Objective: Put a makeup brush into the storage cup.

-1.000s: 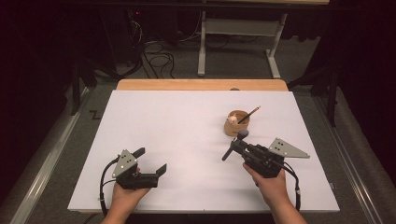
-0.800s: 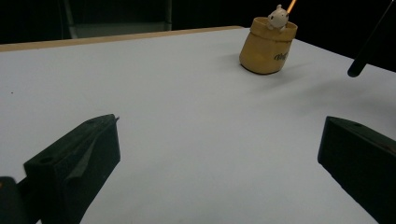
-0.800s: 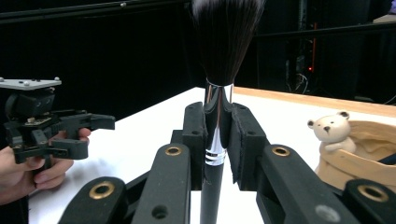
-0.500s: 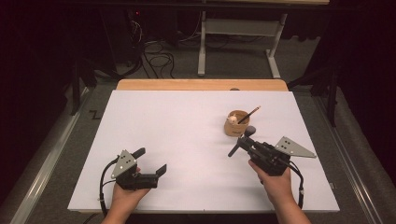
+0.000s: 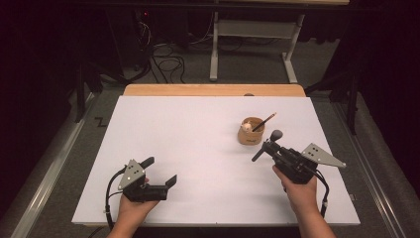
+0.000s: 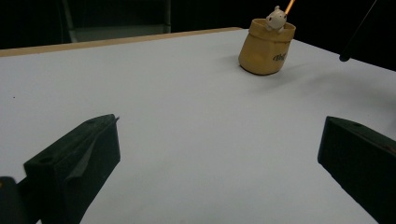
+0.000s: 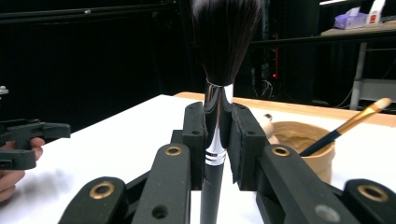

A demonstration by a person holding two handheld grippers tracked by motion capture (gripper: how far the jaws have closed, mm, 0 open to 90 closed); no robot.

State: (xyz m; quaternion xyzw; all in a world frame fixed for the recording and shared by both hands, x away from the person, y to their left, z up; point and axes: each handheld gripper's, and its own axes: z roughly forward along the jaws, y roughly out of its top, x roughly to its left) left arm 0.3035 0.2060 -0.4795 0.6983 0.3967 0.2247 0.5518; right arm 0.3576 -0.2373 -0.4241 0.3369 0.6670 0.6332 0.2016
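On the desk (image 5: 198,148): a white sheet covers the top; a bare wooden strip shows along the far edge.
Left gripper (image 5: 158,172): near the front left corner, jaws spread wide with bare white surface between them; the left gripper view shows nothing in its grasp.
Right gripper (image 5: 267,147): toward the front right, just in front of the holder, jaws pressed together and pinching the makeup brush by its silver ferrule.
Makeup brush (image 7: 219,70): upright between the pads in the right gripper view, dark bristles above the jaws, black handle running down below them; in the high view it lies slanted, bristle head nearest the holder.
Holder (image 5: 251,131): a small tan cup right of the middle of the desk, toward the far edge, upright, with a little pale figure at its rim.
Thin brush (image 5: 264,122): stands in the holder already, leaning toward the far right corner.
Progress: by my reading the pickup is done, and the carry is mostly done since the brush head is close to the cup; lowering it in and letting go are left.
Hard to tell: which end is meant to enter the cup; the bristle tips are cut off at the top of the right gripper view; the print on the cup is too blurred to read.
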